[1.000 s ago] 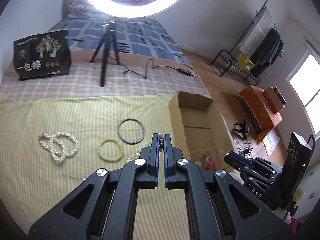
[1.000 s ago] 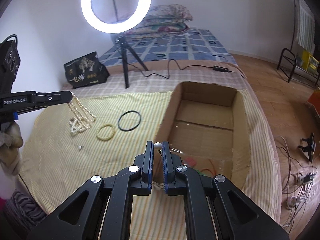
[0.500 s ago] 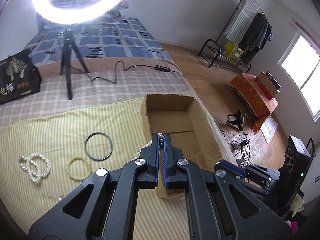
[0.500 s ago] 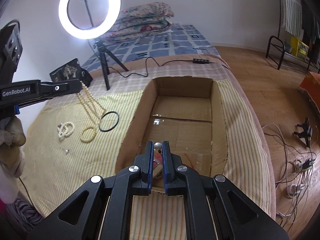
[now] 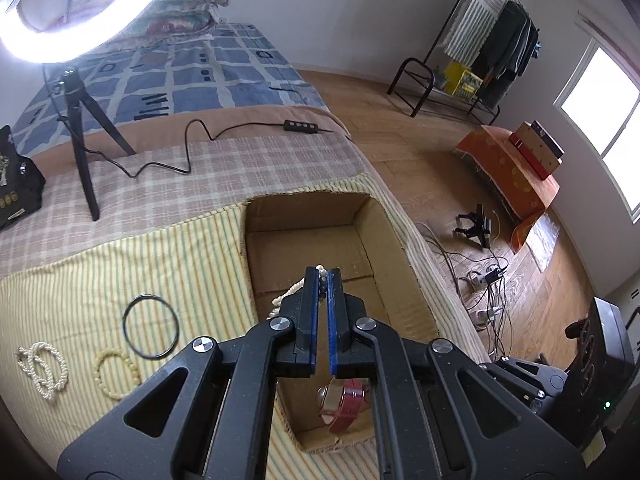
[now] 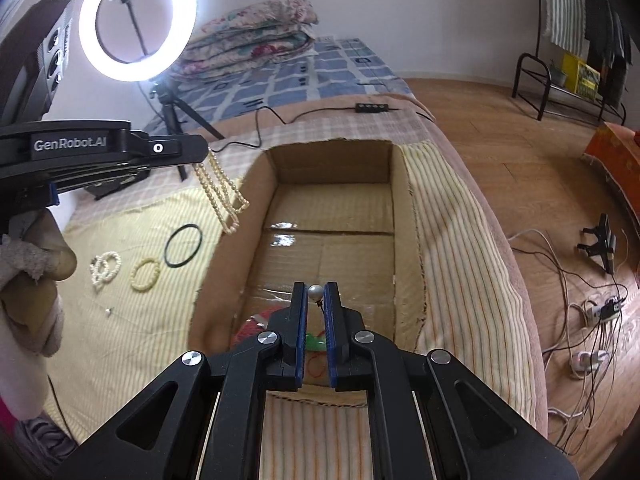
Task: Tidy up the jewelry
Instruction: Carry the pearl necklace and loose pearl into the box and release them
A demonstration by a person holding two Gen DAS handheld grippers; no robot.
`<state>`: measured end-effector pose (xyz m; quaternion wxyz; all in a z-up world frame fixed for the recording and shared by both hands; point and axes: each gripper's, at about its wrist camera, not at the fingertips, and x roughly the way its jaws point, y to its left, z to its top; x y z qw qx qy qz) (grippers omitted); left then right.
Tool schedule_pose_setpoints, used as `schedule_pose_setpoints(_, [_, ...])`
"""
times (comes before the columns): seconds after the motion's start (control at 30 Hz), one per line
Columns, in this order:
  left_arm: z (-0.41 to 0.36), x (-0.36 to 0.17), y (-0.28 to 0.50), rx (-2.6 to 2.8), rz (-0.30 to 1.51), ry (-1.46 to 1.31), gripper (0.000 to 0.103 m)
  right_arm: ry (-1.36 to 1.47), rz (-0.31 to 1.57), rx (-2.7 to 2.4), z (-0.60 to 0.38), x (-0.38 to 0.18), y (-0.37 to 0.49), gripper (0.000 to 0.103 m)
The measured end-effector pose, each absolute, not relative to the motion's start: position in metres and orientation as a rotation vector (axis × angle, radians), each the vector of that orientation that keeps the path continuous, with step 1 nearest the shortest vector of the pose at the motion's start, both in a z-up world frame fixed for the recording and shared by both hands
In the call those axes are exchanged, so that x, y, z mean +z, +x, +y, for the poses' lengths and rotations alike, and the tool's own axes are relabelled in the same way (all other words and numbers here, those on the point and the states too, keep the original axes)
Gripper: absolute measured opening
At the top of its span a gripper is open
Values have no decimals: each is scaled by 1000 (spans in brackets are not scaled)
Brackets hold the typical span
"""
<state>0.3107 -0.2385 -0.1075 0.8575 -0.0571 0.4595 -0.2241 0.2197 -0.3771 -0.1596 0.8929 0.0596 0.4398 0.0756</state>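
My left gripper (image 5: pixel 322 274) is shut on a cream pearl necklace (image 5: pixel 285 296) that hangs over the left wall of the open cardboard box (image 5: pixel 404 264); the necklace also shows dangling in the right wrist view (image 6: pixel 222 196). My right gripper (image 6: pixel 315 290) is shut on a pearl earring (image 6: pixel 315 291) and holds it above the near end of the box (image 6: pixel 402 216). A black ring bangle (image 5: pixel 150 333), a yellow bead bracelet (image 5: pixel 114 372) and a white pearl strand (image 5: pixel 40 368) lie on the striped cloth left of the box. A red watch (image 5: pixel 344 404) lies inside the box.
A ring light on a black tripod (image 5: pixel 82 148) stands behind the cloth, with its cable and switch (image 5: pixel 302 126) on the bed. A black bag (image 5: pixel 16 184) sits at the far left. The bed edge drops to a wooden floor with cables (image 5: pixel 488 280) on the right.
Both grippers have moved right and forward toward the box. The left gripper has carried the necklace from above the cloth to the box's left wall. The right gripper now hovers over the box's near end.
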Motion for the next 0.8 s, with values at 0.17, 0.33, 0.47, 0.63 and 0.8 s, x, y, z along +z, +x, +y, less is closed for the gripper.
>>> schedule_pose_setpoints(0.17, [-250, -123, 322, -460, 993, -113, 1, 140, 937, 141, -385, -169, 225, 7])
schedule_pose_setpoints(0.33, [-257, -132, 327, -460, 1014, -105, 1, 139, 949, 138, -387, -173, 229, 7])
schedule_pose_setpoints(0.47, [-260, -134, 328, -465, 1020, -100, 1, 132, 949, 139, -385, -174, 229, 7])
schedule_pose_setpoints(0.63, [-261, -132, 328, -461, 1022, -94, 1, 138, 953, 137, -384, -174, 230, 22])
schedule_pose_setpoints(0.8, [-251, -127, 323, -447, 1006, -77, 1, 136, 939, 137, -381, -171, 231, 23])
